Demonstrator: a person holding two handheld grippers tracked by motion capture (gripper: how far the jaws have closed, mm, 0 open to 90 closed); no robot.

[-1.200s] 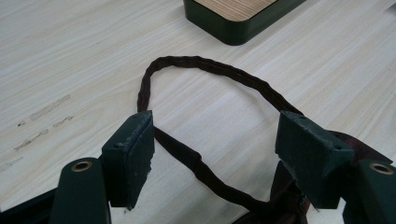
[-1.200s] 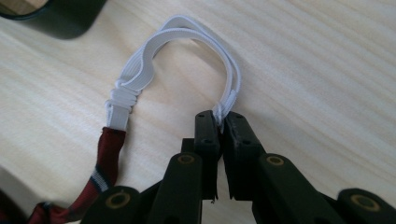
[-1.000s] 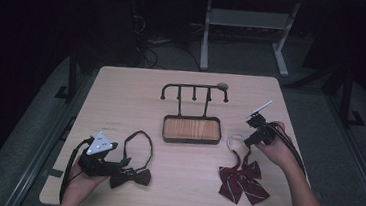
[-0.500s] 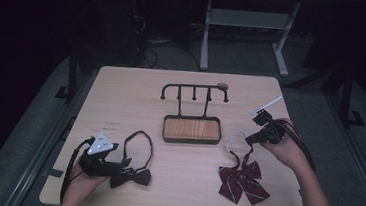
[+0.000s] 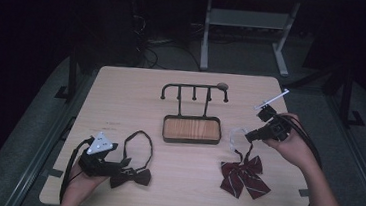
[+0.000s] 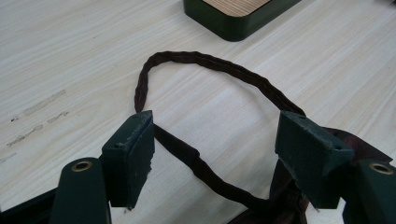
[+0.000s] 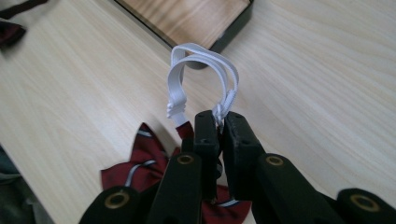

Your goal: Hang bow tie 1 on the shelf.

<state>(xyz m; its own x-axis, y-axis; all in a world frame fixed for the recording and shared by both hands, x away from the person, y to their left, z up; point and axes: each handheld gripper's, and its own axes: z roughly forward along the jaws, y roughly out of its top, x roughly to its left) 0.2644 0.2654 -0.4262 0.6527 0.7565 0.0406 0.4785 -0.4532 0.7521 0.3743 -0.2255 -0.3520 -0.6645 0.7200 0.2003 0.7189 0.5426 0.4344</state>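
The right gripper (image 5: 248, 137) has risen, jaws clamped on the white strap (image 7: 205, 70), so the red bow tie (image 5: 243, 174) now dangles partly off the table (image 5: 121, 92). The left gripper (image 5: 117, 166) rests wide open over the black bow tie (image 5: 132, 176). The hook stand (image 5: 191, 129) sits between them, with bare table around it.

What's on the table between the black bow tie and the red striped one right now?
Nothing: in the high view the stretch of table between the black bow tie and the red striped bow tie is bare wood. The rack's tray sits farther back.
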